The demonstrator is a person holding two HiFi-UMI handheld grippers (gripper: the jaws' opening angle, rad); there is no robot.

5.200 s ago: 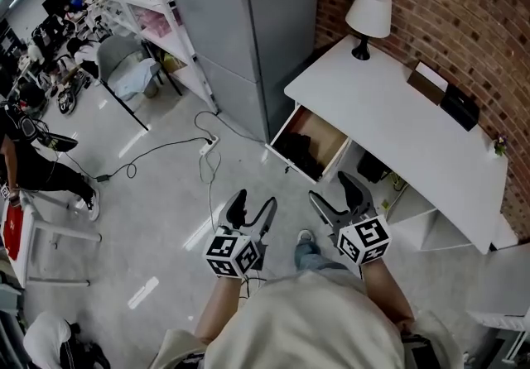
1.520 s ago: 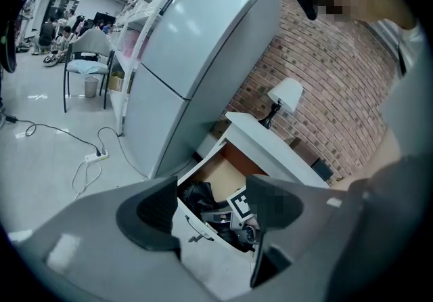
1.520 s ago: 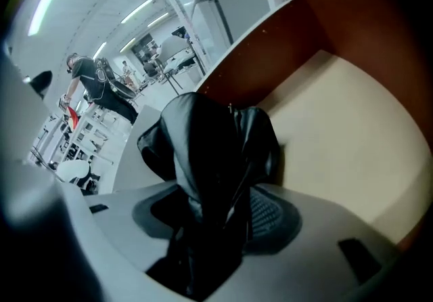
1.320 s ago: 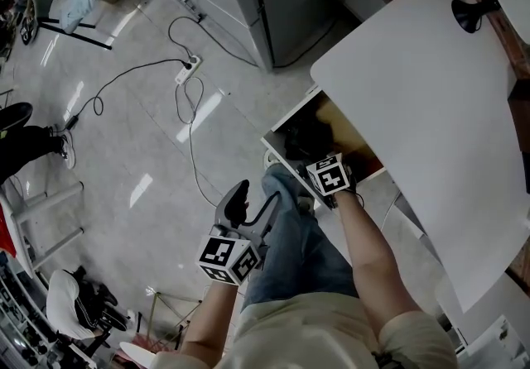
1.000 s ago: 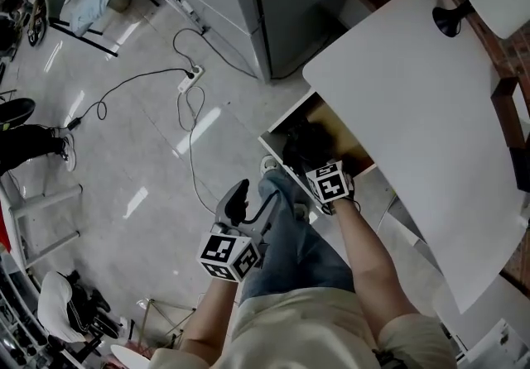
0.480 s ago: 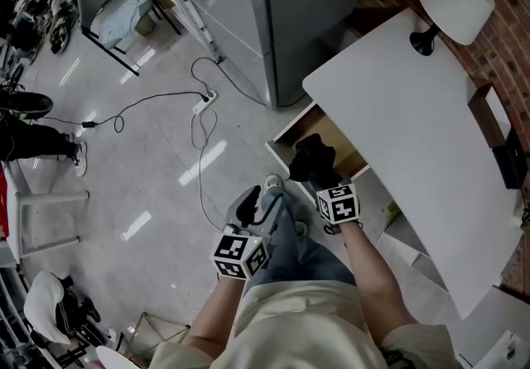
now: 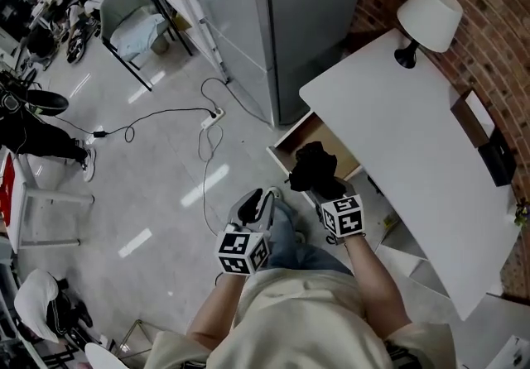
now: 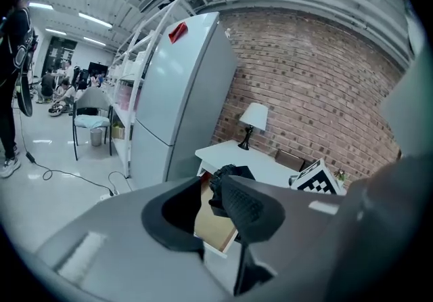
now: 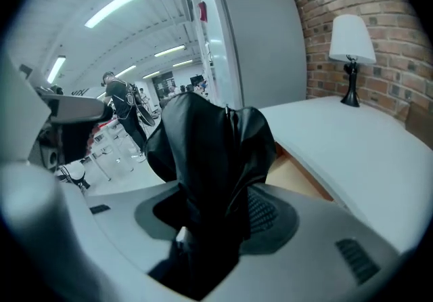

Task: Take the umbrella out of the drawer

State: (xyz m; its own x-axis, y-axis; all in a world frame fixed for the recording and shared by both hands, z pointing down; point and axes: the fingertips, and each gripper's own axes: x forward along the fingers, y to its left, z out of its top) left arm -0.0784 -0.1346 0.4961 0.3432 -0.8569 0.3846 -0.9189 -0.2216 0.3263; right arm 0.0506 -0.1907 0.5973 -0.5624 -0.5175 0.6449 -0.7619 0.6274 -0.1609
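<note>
In the head view a folded black umbrella [image 7: 313, 165] hangs above the open drawer [image 7: 291, 142] of the white desk [image 7: 397, 127]. My right gripper [image 7: 325, 189] is shut on its lower end. The right gripper view shows the bunched black fabric [image 9: 210, 152] standing up from between the pads of that gripper [image 9: 213, 216], with the drawer's brown bottom [image 9: 298, 172] behind. To the left, over the floor, my left gripper [image 7: 258, 200] is closing its jaws with nothing between them. In the left gripper view, the umbrella [image 8: 230, 173] shows beyond this gripper [image 8: 210, 209].
A white lamp [image 7: 428, 16] stands at the desk's far corner by the brick wall. A tall grey fridge [image 7: 281, 11] rises just beyond the drawer. A power strip with cables [image 7: 211, 119] lies on the floor, with a chair [image 7: 132, 24] and shelving farther left.
The right gripper has risen with the umbrella, lifting it out of the drawer. The left gripper has moved up and its jaws have narrowed.
</note>
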